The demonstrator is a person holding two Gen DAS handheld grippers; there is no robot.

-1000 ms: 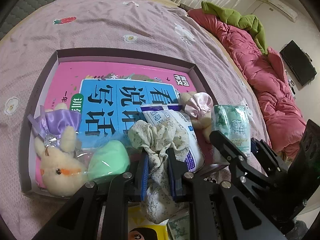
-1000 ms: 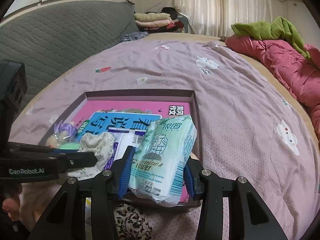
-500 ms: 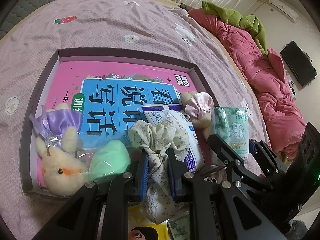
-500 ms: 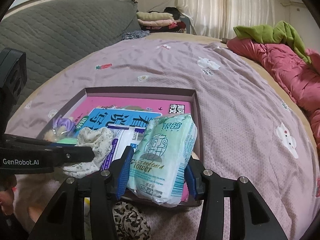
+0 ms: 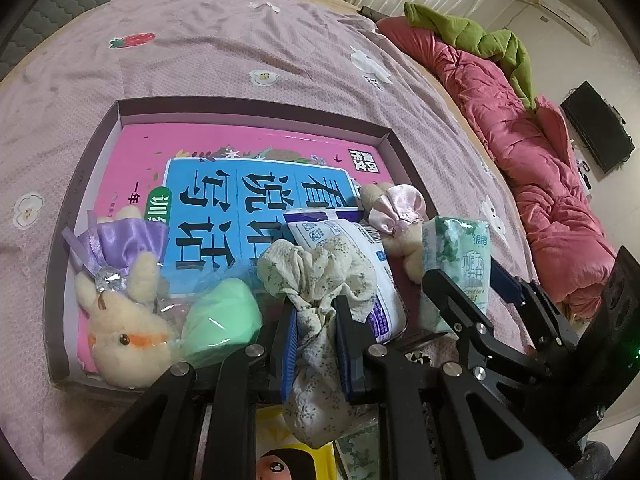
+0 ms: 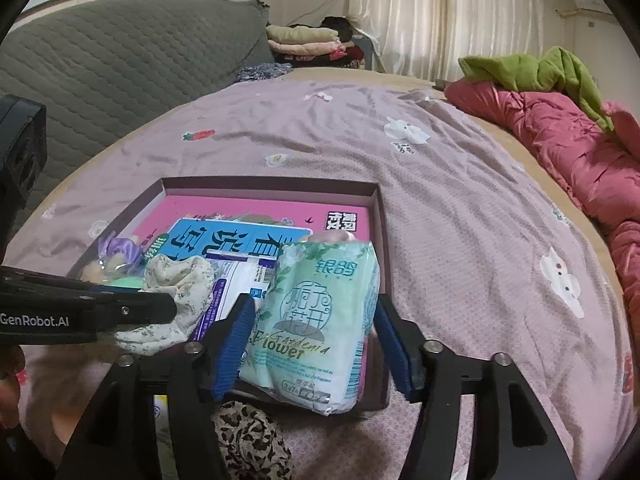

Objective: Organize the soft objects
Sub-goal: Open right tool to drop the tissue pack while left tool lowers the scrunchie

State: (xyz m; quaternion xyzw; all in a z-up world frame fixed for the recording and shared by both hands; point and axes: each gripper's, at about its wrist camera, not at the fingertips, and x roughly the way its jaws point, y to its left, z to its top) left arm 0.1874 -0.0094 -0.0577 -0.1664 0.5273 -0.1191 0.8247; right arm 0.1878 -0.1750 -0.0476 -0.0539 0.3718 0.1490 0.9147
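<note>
While the box point(image 5: 248, 110) on the bed already holds two plush rabbits, a green pouch and a white packet, the right hand-held gripper point(image 6: 316, 340) has just opened its jaws around the tissue pack point(image 6: 316, 320) at the near right corner, and the left hand-held gripper point(image 5: 316, 344) is clenched on the floral cloth point(image 5: 320, 280), not yet put down.

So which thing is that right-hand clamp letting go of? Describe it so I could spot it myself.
On the bed's mauve sheet lies a shallow purple box. At its near right corner, between the just-opened right gripper, stands a pale green tissue pack. Unlike the blue-and-white pack and floral cloth beside it, it reads "Gardenia Flower".
</note>
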